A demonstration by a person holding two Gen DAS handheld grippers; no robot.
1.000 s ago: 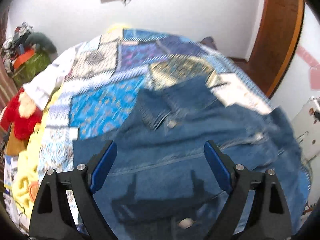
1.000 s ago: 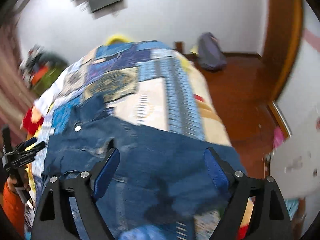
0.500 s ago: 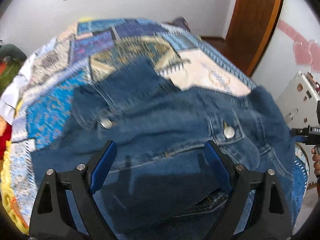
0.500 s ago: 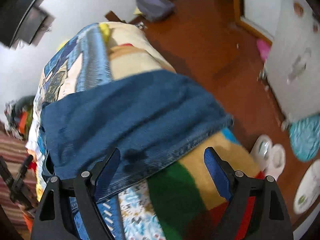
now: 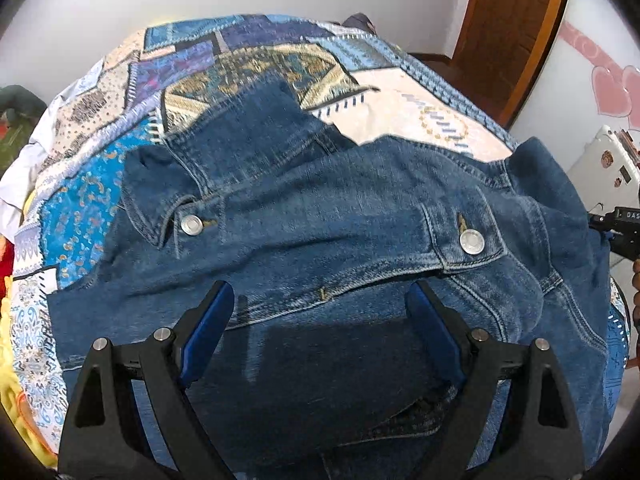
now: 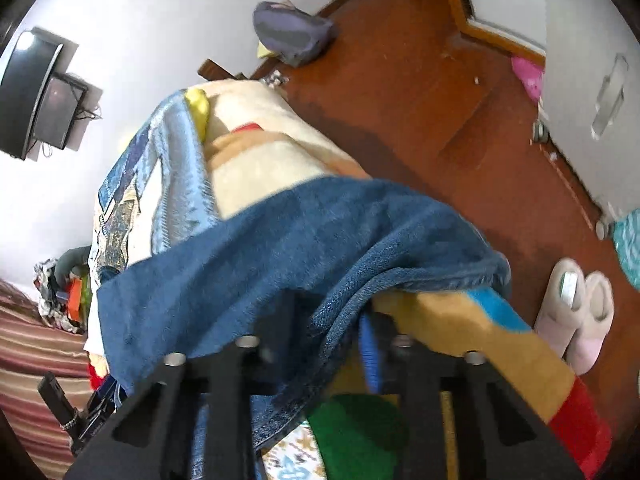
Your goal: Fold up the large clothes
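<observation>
- 1 denim jacket point(image 5: 320, 216) lies spread on the patchwork bedspread point(image 5: 256, 56), 2 metal buttons at 9 and 3 o'clock.
- Left gripper point(image 5: 320, 332) hovers above it, spread wide.
- Right gripper point(image 6: 332, 320) pinches the jacket's edge.
- 2 slippers point(image 6: 576, 312) at 3 o'clock.

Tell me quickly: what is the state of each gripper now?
Left gripper: open, holding nothing, above the denim jacket.
Right gripper: shut on the jacket's edge at the side of the bed.
</observation>
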